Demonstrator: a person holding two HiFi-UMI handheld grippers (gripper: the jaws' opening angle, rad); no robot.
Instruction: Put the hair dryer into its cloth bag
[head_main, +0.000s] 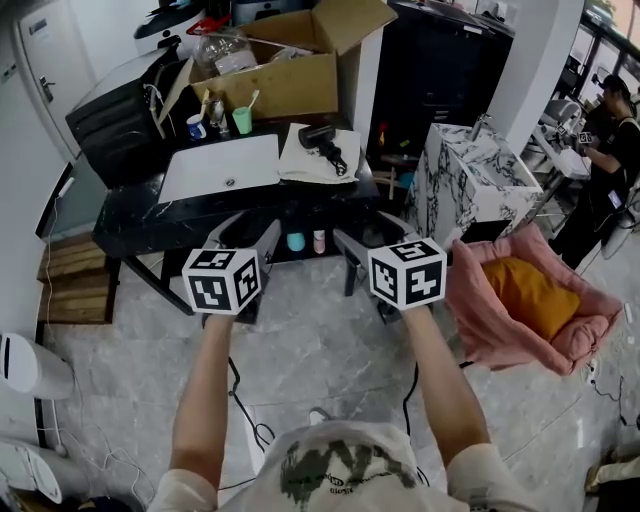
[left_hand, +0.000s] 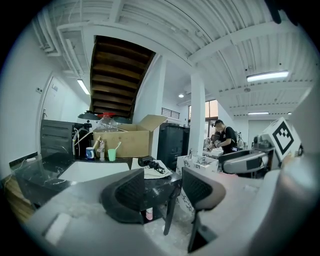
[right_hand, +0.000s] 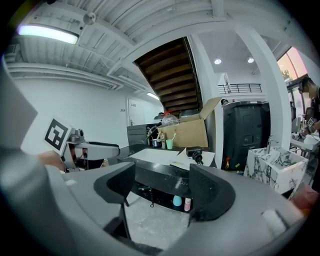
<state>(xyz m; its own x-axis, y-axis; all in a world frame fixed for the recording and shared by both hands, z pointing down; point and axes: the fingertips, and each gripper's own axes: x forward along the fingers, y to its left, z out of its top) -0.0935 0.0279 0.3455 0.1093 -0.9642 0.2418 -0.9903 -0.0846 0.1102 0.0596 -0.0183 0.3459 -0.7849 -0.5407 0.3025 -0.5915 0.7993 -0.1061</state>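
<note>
Left gripper (head_main: 250, 230), right gripper (head_main: 368, 236) — jaws spread wide, empty. Grabbing the hair dryer (head_main: 322, 143) may pinch the cloth bag (head_main: 298, 160) beneath.

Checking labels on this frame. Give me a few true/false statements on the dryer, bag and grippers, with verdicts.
1. The hair dryer lies on top of the cloth bag. True.
2. The left gripper holds the hair dryer. False: its fingers are apart with nothing between them.
3. The right gripper is open and empty. True.
4. The hair dryer sits inside the cardboard box. False: it lies in front of the box, on the counter.
</note>
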